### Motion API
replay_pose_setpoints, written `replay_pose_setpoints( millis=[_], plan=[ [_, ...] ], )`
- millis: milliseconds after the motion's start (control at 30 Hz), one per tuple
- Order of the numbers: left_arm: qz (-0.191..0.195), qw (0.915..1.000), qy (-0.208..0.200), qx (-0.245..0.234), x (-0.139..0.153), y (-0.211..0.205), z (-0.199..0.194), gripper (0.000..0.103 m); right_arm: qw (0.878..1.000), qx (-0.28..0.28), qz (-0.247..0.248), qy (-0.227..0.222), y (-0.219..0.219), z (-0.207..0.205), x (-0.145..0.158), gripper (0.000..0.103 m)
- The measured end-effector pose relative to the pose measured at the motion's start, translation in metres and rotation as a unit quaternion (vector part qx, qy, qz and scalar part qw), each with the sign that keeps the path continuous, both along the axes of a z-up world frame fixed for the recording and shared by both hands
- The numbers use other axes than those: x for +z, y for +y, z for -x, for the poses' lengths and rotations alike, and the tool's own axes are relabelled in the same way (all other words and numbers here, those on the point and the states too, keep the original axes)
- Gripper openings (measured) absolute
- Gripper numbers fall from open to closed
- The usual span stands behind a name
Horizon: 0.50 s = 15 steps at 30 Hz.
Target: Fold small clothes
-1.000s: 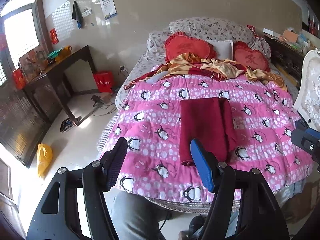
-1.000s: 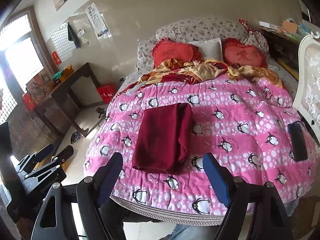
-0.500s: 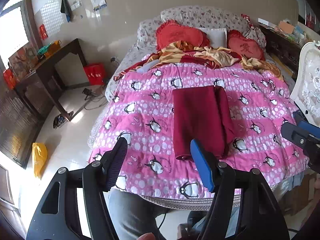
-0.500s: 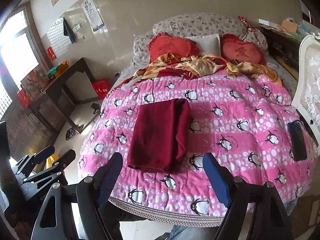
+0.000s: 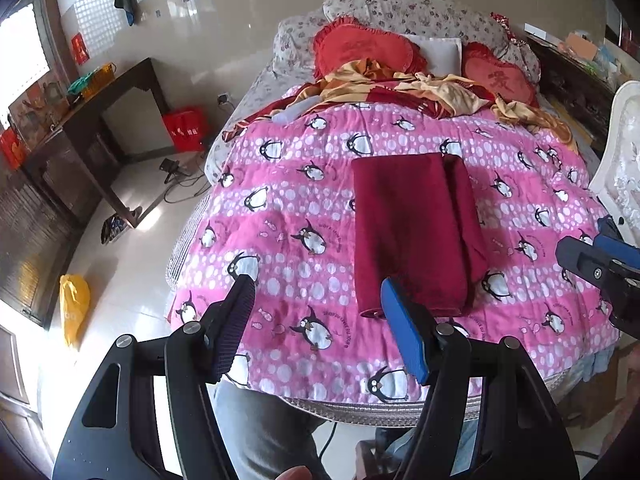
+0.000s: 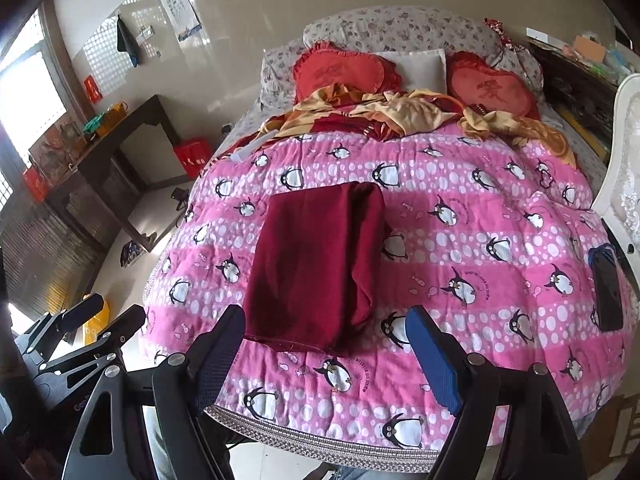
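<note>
Left wrist view first. Left gripper (image 5: 318,300) up over the near edge of the bed, jaws spread wide, nothing between them. Dark ribbed pad on the left, blue pad on the right. Beyond the blue pad, a dark red garment (image 5: 412,232) lying flat on the pink penguin quilt (image 5: 288,200), folded into a long rectangle with a second layer showing along its right side. Near hem close above the blue pad in the frame, not touching it. At the right edge, the right gripper (image 5: 600,256) poking in over the quilt, only partly in frame. Far end of the bed: two red heart cushions (image 5: 362,50), a white pillow between them, a rumpled yellow and red cloth (image 5: 440,88) in front. Off to the left, a dark wooden counter (image 5: 92,120) against the wall, a red bag (image 5: 186,128) on the floor beside it, a yellow bag (image 5: 74,306) nearer on the tiles.

Over to the right wrist view. Right gripper (image 6: 324,336) also low at the near edge, jaws wide apart and empty. Dark red garment (image 6: 316,268) straight ahead, lying lengthwise on the pink penguin quilt (image 6: 480,220), its near hem framed between the two pads. Left gripper (image 6: 104,320) visible low at the left, off the bed's side. A dark flat object (image 6: 608,284) resting on the quilt near the right edge.
</note>
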<state>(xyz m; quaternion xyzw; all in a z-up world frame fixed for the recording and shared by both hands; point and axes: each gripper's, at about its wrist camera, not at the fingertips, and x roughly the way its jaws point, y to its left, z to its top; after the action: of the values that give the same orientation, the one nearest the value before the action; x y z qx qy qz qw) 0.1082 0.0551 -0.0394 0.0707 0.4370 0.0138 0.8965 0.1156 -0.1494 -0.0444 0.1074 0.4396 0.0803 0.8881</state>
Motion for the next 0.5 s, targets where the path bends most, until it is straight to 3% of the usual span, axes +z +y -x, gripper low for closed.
replay_pose_setpoints(
  millis=[500],
  plan=[
    [-0.002,1.0,0.003,0.001,-0.0032,0.0008,-0.0002,0.066,1.0,0.001,0.003,0.008,0.0055,-0.0024,-0.0064,0.08]
  ],
)
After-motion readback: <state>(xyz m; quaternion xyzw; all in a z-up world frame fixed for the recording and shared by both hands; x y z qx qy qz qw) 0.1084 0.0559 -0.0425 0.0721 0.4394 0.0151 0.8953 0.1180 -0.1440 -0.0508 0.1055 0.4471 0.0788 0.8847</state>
